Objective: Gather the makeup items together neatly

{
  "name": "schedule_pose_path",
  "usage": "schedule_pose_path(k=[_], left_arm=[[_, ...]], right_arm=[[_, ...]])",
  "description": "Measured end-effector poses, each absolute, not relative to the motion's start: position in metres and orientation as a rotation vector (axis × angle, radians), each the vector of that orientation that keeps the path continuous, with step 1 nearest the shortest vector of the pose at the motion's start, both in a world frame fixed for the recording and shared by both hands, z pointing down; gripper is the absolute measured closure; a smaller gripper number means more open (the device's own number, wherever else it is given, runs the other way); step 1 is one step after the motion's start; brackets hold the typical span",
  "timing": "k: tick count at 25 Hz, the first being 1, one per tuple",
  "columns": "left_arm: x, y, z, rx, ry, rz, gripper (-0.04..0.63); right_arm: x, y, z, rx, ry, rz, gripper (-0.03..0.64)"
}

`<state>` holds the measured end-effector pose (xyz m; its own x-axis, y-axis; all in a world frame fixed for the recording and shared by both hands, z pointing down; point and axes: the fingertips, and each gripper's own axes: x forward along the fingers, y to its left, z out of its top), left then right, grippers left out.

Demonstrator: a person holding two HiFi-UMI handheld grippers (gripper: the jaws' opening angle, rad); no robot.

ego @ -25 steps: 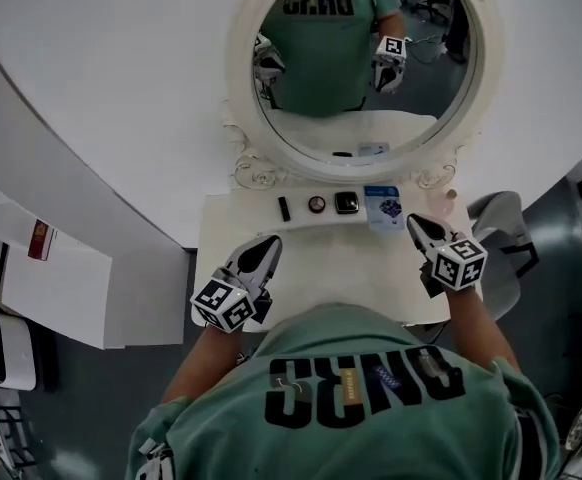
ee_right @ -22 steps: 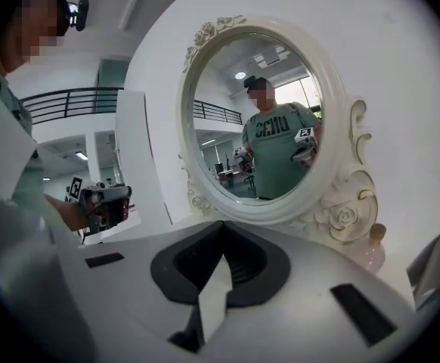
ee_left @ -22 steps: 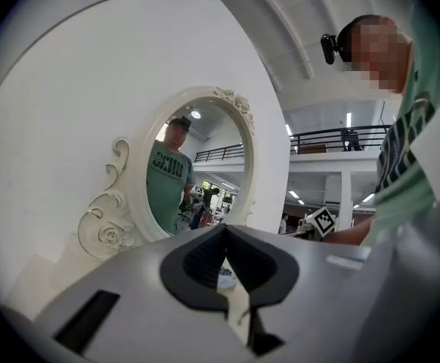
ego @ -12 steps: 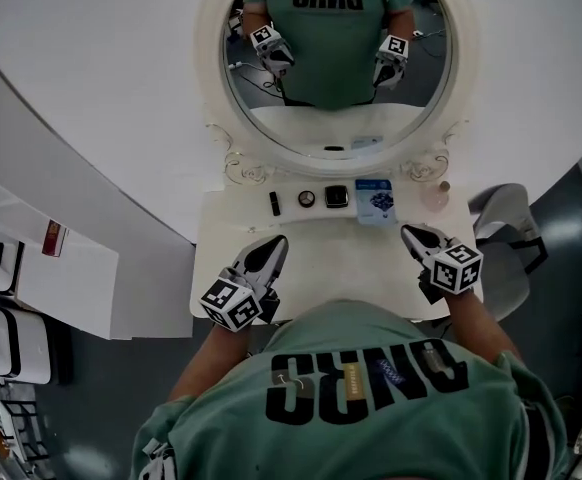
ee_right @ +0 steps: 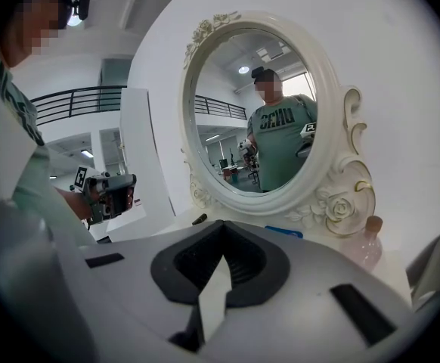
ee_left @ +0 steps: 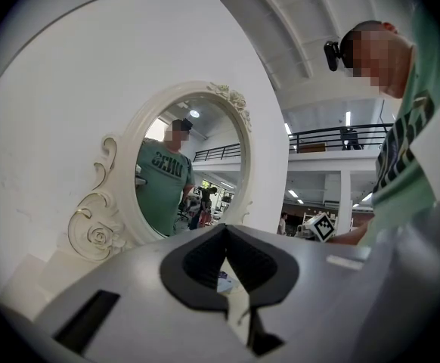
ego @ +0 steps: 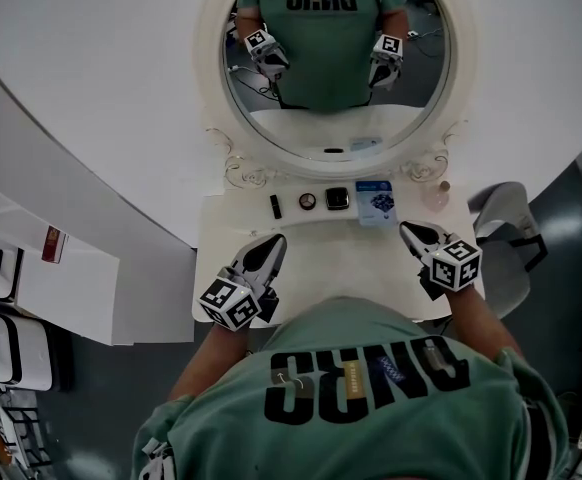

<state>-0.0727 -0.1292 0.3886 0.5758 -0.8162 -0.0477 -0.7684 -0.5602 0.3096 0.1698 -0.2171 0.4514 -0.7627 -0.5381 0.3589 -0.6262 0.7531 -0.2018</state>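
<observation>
A row of makeup items lies at the back of the white vanity table [ego: 221, 268], under the mirror: a black tube [ego: 275, 206], a round compact [ego: 307, 201], a square dark compact [ego: 338, 198] and a blue packet [ego: 376, 201]. A small pink bottle [ego: 443, 190] stands at the far right by the mirror's foot. My left gripper [ego: 271, 244] hovers over the table's front left, shut and empty, well short of the black tube. My right gripper [ego: 409, 230] is shut on nothing, just to the front right of the blue packet. The pink bottle [ee_right: 367, 244] shows ahead of it on the right.
An oval mirror in an ornate white frame [ego: 233, 163] stands behind the items and reflects the person and both grippers. A grey chair [ego: 501, 233] stands right of the table. White cabinets [ego: 61, 278] stand at the left.
Both grippers have shifted a little over the front of the table. The head view has tilted, so more of the mirror shows. The items lie where they were.
</observation>
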Motion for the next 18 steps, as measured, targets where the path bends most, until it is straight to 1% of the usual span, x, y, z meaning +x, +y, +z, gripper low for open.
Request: schedule_pose_path(k=[18], left_arm=[[-0.0767,-0.1261,0.3933,2.546,-1.308,-0.278,0.588]], right_arm=[[0.167,-0.2127,0.457,0.905,-2.654,0.449,0.623]])
